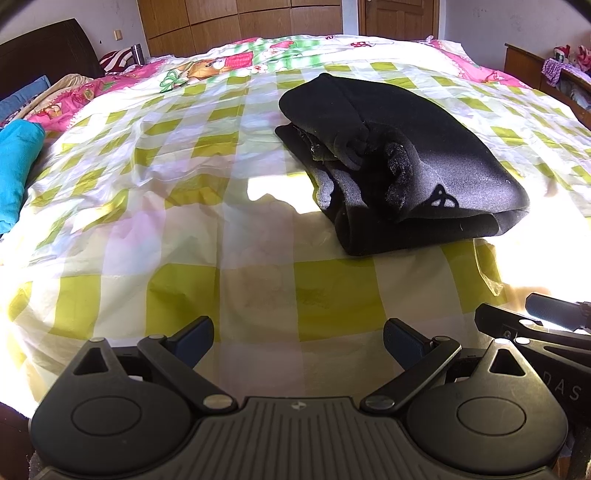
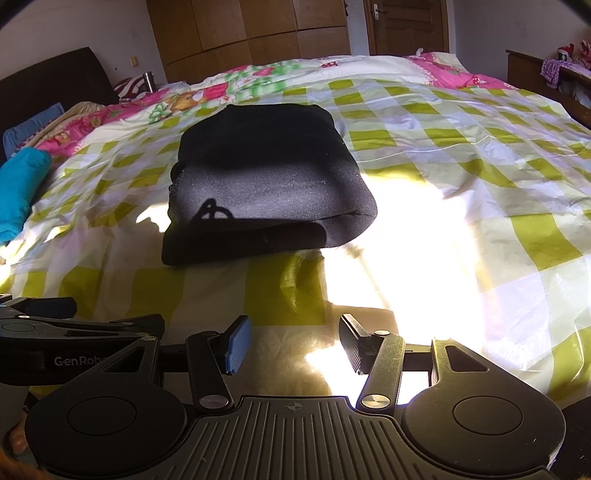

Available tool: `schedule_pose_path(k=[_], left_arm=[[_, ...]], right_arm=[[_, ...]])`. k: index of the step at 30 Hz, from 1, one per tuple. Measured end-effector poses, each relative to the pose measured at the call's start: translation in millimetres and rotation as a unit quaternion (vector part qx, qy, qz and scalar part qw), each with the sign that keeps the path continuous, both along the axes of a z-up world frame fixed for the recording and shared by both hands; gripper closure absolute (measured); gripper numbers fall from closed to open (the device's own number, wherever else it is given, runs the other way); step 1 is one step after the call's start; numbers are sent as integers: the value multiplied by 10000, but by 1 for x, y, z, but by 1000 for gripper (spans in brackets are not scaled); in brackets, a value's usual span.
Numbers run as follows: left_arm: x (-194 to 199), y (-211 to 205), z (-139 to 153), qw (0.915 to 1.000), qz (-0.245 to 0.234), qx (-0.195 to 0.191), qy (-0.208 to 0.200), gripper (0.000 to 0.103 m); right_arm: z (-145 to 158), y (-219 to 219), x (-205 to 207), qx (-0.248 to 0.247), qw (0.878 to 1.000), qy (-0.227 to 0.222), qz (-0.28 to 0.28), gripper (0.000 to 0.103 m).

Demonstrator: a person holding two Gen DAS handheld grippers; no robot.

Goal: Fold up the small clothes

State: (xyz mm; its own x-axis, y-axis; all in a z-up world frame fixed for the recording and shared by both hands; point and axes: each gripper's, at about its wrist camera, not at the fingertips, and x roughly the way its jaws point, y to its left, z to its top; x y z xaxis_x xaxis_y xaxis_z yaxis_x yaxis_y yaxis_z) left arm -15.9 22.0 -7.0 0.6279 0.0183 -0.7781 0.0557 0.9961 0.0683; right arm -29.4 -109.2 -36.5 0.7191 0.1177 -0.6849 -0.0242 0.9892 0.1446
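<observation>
A black garment (image 1: 399,162) lies folded into a thick bundle on the bed, ahead and to the right in the left wrist view; a small dark logo shows near its front edge. In the right wrist view the same black garment (image 2: 266,192) sits ahead and slightly left. My left gripper (image 1: 298,341) is open, well short of the garment, with nothing between its fingers. My right gripper (image 2: 293,345) is open too, over the bed's near edge, empty. The right gripper's body (image 1: 535,328) shows at the far right of the left wrist view.
The bed is covered by a green-and-white checked sheet (image 1: 184,184) with bright sun patches near the front. A turquoise cloth (image 1: 14,166) lies at the left edge, pink bedding (image 1: 110,88) behind it. A dark headboard, wooden wardrobe (image 1: 236,22) and door stand beyond.
</observation>
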Motion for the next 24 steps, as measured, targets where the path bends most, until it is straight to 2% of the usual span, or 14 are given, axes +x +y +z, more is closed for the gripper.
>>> schedule_pose_path(k=[24], left_arm=[[-2,-1,4,10000,7,20,-56,0]], right_arm=[[0,-1,0,-7,10000,36,-21,50]])
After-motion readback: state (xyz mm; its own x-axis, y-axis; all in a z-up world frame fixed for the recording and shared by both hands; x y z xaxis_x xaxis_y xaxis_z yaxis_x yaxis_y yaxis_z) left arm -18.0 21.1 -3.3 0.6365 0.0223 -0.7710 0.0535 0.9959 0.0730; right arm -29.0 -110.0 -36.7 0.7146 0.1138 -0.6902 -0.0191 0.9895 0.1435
